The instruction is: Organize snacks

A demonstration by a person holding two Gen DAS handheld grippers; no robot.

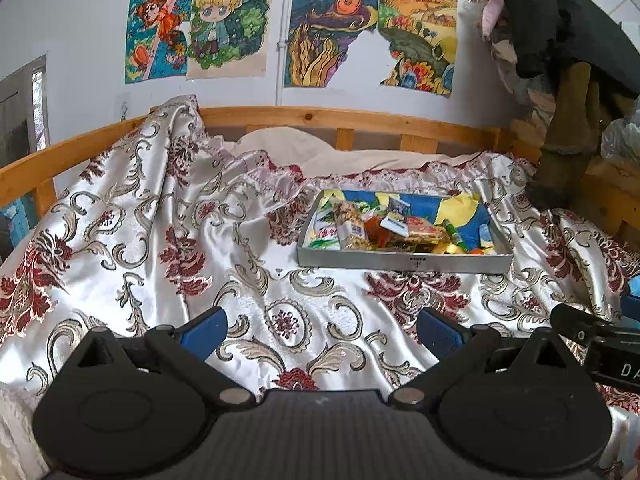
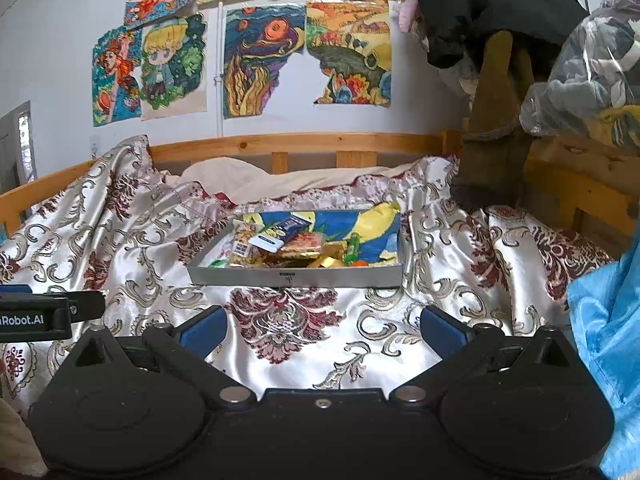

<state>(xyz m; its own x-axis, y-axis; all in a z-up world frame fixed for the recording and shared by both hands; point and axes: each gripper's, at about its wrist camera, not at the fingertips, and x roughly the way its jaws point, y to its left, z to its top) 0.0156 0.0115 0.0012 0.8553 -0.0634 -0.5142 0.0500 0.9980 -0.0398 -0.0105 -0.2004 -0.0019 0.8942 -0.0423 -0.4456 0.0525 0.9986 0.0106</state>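
A shallow grey tray [image 1: 404, 261] lies on the satin bedspread, holding a heap of snack packets [image 1: 384, 228] over a blue and yellow lining. It also shows in the right wrist view [image 2: 296, 276], with the snacks [image 2: 288, 246] piled in its middle. My left gripper [image 1: 322, 330] is open and empty, low over the bedspread, short of the tray. My right gripper [image 2: 322, 330] is open and empty too, in front of the tray's near wall. The right gripper's body [image 1: 600, 340] shows at the left view's right edge.
A wooden bed rail [image 1: 320, 118] runs behind the tray, with a pillow under the cover. Dark clothes hang on a post at the right [image 2: 492, 128]. A blue cloth [image 2: 608, 344] lies at the right. Colourful drawings [image 1: 332, 28] cover the wall.
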